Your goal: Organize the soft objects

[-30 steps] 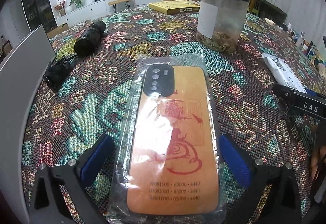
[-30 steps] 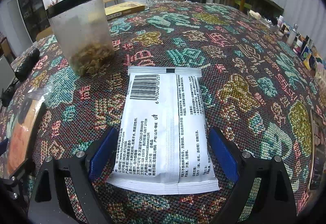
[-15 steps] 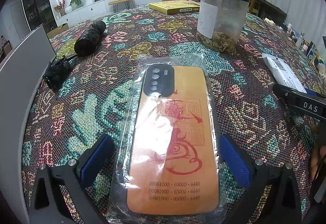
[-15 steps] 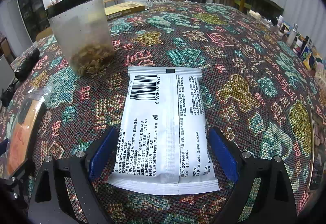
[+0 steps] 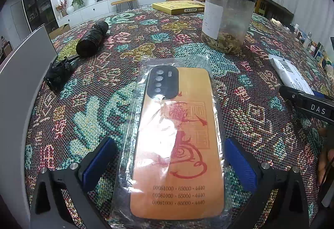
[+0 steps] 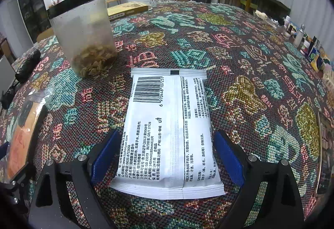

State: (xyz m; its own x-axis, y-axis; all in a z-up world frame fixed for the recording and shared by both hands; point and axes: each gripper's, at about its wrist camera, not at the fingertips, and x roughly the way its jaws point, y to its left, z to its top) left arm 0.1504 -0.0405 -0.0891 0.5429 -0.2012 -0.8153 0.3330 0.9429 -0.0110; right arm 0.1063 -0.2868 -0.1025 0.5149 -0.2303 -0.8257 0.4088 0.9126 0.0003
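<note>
An orange phone case (image 5: pixel 177 143) sealed in a clear plastic bag lies flat on the patterned tablecloth (image 5: pixel 100 103). My left gripper (image 5: pixel 170 161) is open, one blue pad on each side of the bag. A white packet (image 6: pixel 167 131) with a barcode and printed text lies flat between the fingers of my right gripper (image 6: pixel 167 156), which is open; its pads sit close to the packet's edges. The packet (image 5: pixel 290 72) and the right gripper's black body (image 5: pixel 309 103) also show at the right of the left wrist view. The bagged case (image 6: pixel 20 137) appears at the left edge of the right wrist view.
A clear jar (image 5: pixel 226 20) with a black lid and dried bits inside stands beyond both items. A black rolled umbrella (image 5: pixel 91 39) and a black cord bundle (image 5: pixel 59 74) lie far left. A yellow box (image 5: pixel 177 6) is at the back, small bottles (image 6: pixel 302 41) at the right edge.
</note>
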